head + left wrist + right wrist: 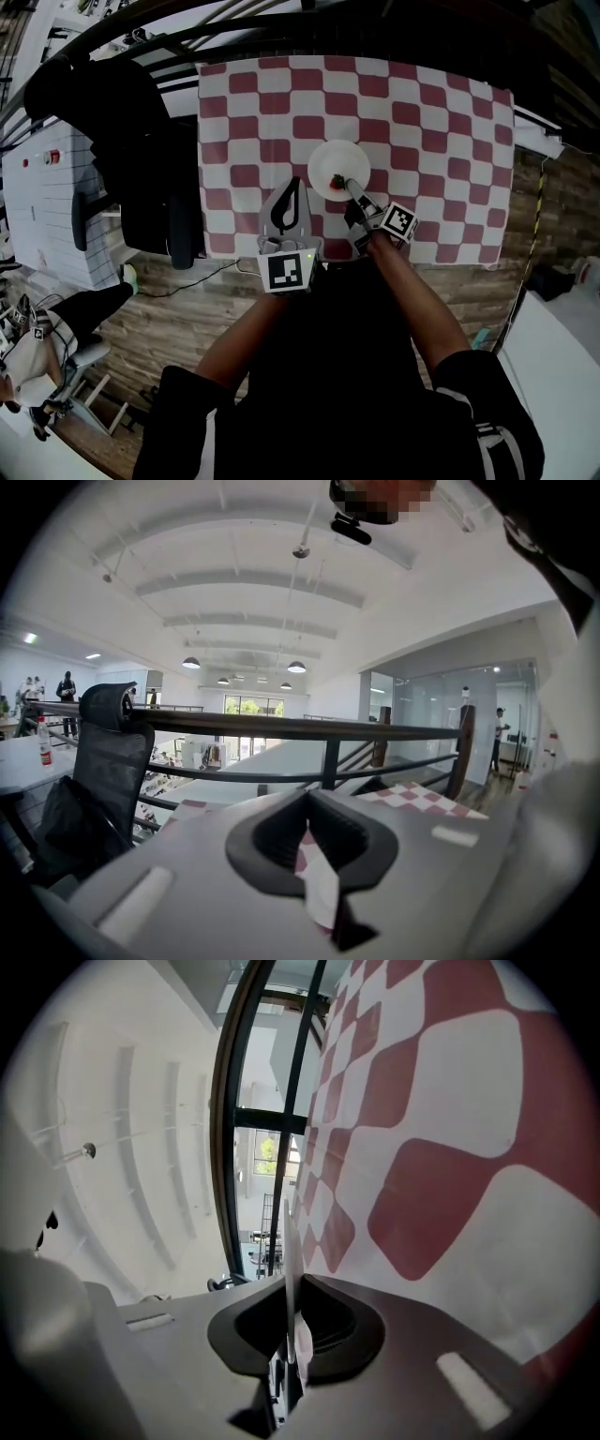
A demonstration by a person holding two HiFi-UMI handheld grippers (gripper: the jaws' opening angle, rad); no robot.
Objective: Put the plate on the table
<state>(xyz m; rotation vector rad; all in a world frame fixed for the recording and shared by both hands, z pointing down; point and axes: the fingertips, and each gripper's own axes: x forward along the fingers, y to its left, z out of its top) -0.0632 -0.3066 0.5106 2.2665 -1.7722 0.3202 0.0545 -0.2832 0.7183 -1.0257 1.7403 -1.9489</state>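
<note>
plate [336, 161], white and round, lies over the red-and-white checked cloth [450, 141] that covers the desk [530, 127], a little on the person's side of its middle. the head view does not show whether it rests on the cloth or is held just above it. a small red speck [337, 181] sits on the plate's near rim, too small to tell what it is.

the right gripper [345, 184] reaches in from the near edge, and its fingers are closed on that near rim. in the right gripper view the plate [287, 1241] shows edge-on as a thin white line pinched between the two fingers of the right gripper [289, 1283], with the checked cloth [450, 1147] filling the right side of the view.

the left gripper [295, 183] hangs over the near part of the desk, just left of the plate and apart from it. in the left gripper view the fingers of the left gripper [307, 799] meet at their tips with nothing held. only a strip of cloth [314, 878] shows through the gap behind them.

a black chair [141, 178] stands off the desk's left side, and a dark railing [309, 728] runs beyond the desk.
</note>
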